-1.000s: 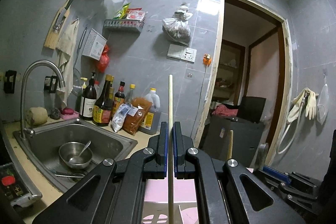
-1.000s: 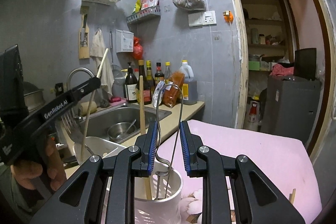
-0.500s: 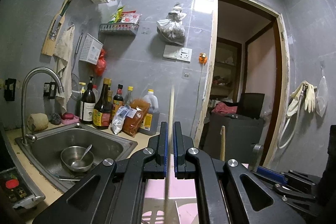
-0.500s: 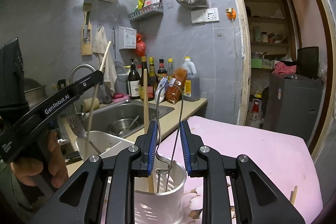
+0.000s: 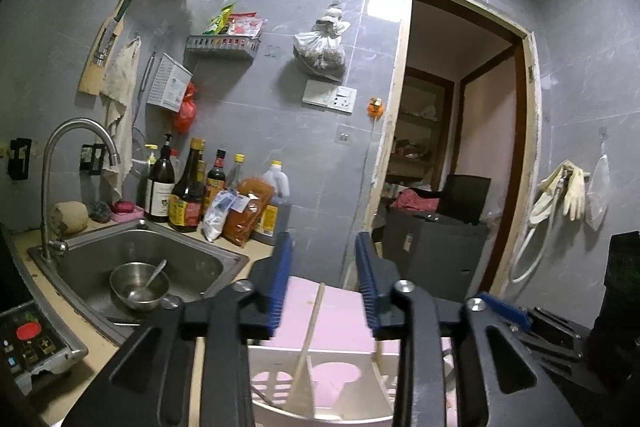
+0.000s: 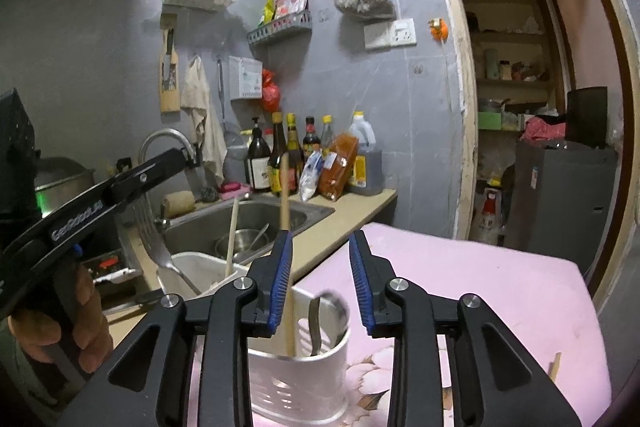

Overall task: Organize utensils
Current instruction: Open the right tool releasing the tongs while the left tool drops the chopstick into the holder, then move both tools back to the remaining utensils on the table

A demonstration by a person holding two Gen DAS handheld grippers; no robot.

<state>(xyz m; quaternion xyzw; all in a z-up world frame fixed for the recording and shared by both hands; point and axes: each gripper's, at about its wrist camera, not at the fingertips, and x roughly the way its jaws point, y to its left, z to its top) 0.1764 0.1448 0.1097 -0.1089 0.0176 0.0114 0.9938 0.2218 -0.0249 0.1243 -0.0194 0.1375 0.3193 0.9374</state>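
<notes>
Wooden spatula (image 5: 310,355), white plastic holder (image 6: 298,383)

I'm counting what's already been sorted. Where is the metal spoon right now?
In the right wrist view the metal spoon stands in the white utensil holder on the pink cloth, just right of a wooden stick, below the opening right gripper.

Utensil holder (image 6: 298,383) on the cloth-covered table (image 6: 500,291), sink (image 6: 256,223) behind it to the left, bottles (image 6: 280,159) behind the sink, doorway (image 6: 532,87) right.

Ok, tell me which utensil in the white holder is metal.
The ladle, right side of the holder: grey steel with a shiny bowl. The stick beside it is pale wood, standing much taller.
</notes>
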